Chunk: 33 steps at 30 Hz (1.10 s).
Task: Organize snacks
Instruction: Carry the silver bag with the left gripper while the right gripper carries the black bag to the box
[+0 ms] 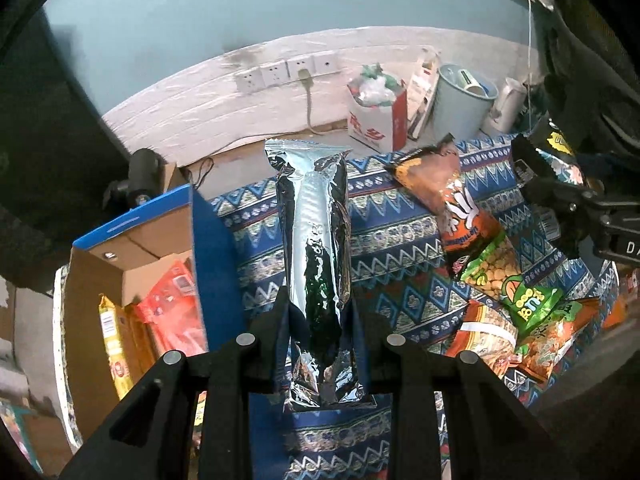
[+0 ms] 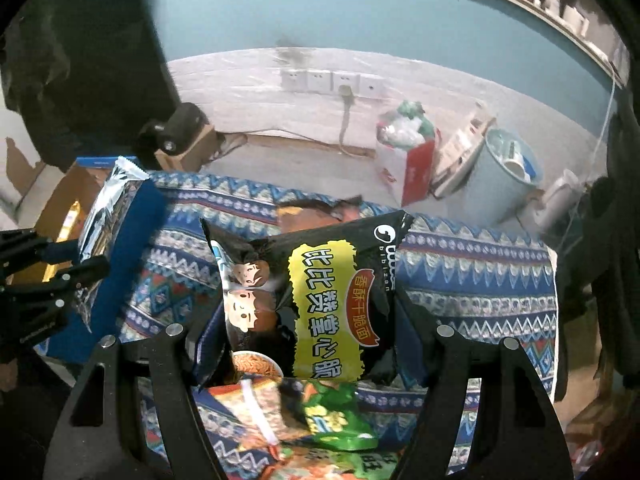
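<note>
Our left gripper clamps a silver packet; our right gripper pinches a black packet (marked "比比赞") above the patterned bench, cardboard box holding snacks.

Silver packet, black-and-yellow bag, blue zigzag-patterned cloth (green packet too).

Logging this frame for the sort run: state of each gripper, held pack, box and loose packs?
left gripper: shut on silver foil pack
silver foil pack: held, lifted off the cloth
right gripper: shut on black snack pack
black snack pack: held, lifted
cardboard box: open, several packs inside
green pack: lying on the patterned cloth
</note>
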Motion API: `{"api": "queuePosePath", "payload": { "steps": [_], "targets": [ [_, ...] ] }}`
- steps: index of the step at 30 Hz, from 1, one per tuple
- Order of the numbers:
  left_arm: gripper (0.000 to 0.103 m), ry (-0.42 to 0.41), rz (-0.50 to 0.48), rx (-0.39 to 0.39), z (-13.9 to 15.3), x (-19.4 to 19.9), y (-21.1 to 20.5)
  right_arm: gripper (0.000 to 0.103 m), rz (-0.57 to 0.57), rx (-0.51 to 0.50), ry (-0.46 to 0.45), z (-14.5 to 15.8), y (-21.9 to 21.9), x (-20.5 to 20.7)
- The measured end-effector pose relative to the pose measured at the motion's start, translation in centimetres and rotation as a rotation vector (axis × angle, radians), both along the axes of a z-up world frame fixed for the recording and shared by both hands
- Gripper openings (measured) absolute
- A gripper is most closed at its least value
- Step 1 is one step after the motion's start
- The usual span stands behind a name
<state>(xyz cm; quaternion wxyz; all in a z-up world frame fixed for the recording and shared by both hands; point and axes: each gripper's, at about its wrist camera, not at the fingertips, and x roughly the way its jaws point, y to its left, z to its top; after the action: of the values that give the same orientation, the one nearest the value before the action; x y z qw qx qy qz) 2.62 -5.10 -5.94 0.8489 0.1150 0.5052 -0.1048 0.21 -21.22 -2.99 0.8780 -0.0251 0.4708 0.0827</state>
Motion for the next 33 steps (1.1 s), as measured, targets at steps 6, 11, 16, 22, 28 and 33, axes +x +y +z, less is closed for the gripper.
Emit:
{"api": "queuePosePath", "payload": {
  "steps": [6, 11, 16, 22, 28, 33],
  "targets": [
    [0.028, -0.026, 0.026, 0.002, 0.7, -0.3, 2.1, 0.072, 0.031, 0.000, -0.009, 0.6, 2.3, 0.7],
    [0.028, -0.030, 0.047, -0.013, 1.1, -0.3, 3.5, 0.072, 0.055, 0.000, -0.012, 0.8, 4.0, 1.3],
    [0.028, -0.032, 0.069, -0.027, 1.3, -0.4, 5.1, 0.072, 0.076, 0.004, -0.012, 1.0, 5.7, 1.8],
    [0.028, -0.036, 0.094, -0.038, 1.5, -0.4, 6.7, 0.072, 0.108, 0.011, -0.006, 1.0, 7.9, 2.6],
    [0.028, -0.036, 0.126, -0.047, 1.5, -0.5, 8.7, 0.072, 0.147, 0.012, -0.003, 0.9, 10.6, 3.3],
    [0.028, -0.034, 0.162, -0.054, 1.4, -0.8, 11.0, 0.072, 0.183, 0.010, -0.001, 0.8, 13.1, 3.8]
  ]
}}
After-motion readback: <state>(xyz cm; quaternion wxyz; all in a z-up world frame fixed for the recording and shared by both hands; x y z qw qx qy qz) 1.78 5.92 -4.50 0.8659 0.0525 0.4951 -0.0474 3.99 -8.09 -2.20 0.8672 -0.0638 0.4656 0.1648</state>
